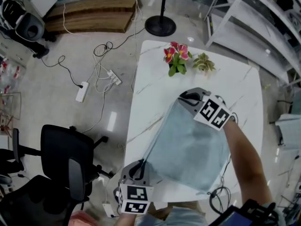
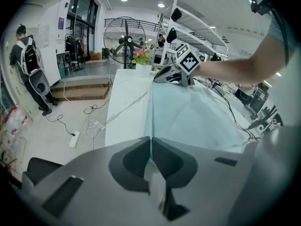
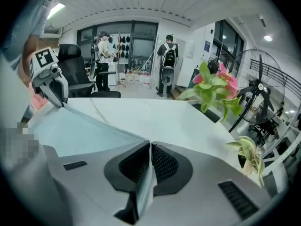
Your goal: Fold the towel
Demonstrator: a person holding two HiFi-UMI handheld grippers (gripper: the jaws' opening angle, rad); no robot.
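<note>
A pale blue towel point(image 1: 188, 149) lies spread over the white marble table point(image 1: 150, 79), its left edge pulled taut between my two grippers. My left gripper point(image 1: 139, 166) is at the table's near left edge, shut on the towel's near corner. In the left gripper view, cloth point(image 2: 188, 117) runs out from the closed left gripper point(image 2: 151, 140) toward the right gripper point(image 2: 162, 76). My right gripper point(image 1: 184, 99) sits low over the far corner, shut on it. A strip of towel point(image 3: 75, 131) shows pinched in the right gripper point(image 3: 150, 145), with the left gripper point(image 3: 59, 98) across the table.
A pink potted flower point(image 1: 176, 58) and a small green plant point(image 1: 203, 62) stand at the table's far end. Black cables point(image 1: 218, 192) hang at the near right corner. An office chair point(image 1: 66, 159), a power strip point(image 1: 82, 91) and a fan base point(image 1: 160, 26) are on the floor.
</note>
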